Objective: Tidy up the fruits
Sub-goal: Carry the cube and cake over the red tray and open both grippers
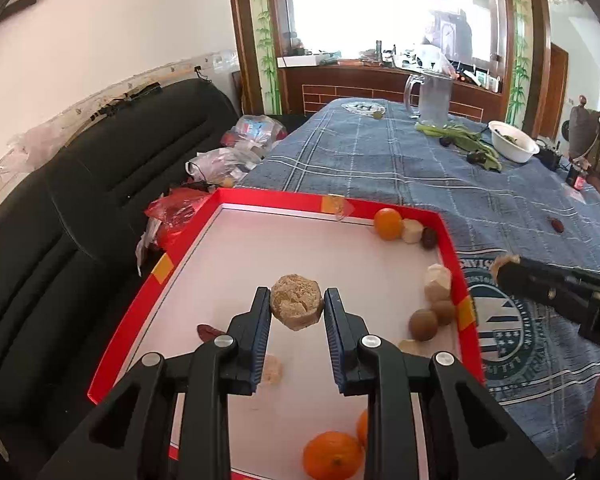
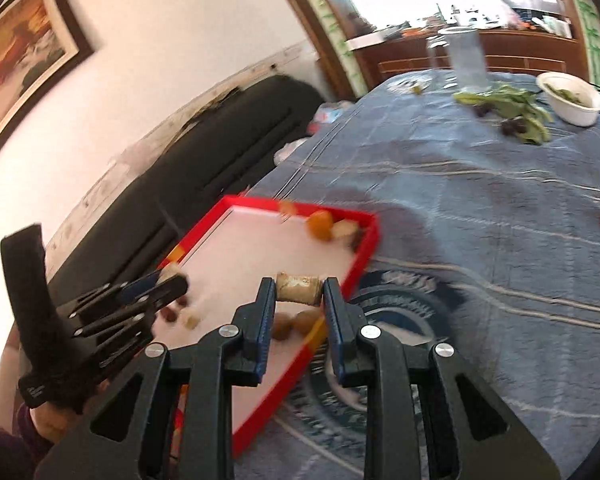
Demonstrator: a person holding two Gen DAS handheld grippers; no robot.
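Left gripper [image 1: 296, 308] clamping beige chunk [image 1: 296, 302] over red tray [image 1: 446, 236], right gripper [image 2: 299, 292] clamping pale piece [image 2: 300, 289] above tray edge

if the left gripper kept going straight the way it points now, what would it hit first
Probably the white floor of the red tray. The left gripper, shut on a tan peeled fruit piece, angles down over a bare patch. Depth is unclear, so I can't say exactly where.
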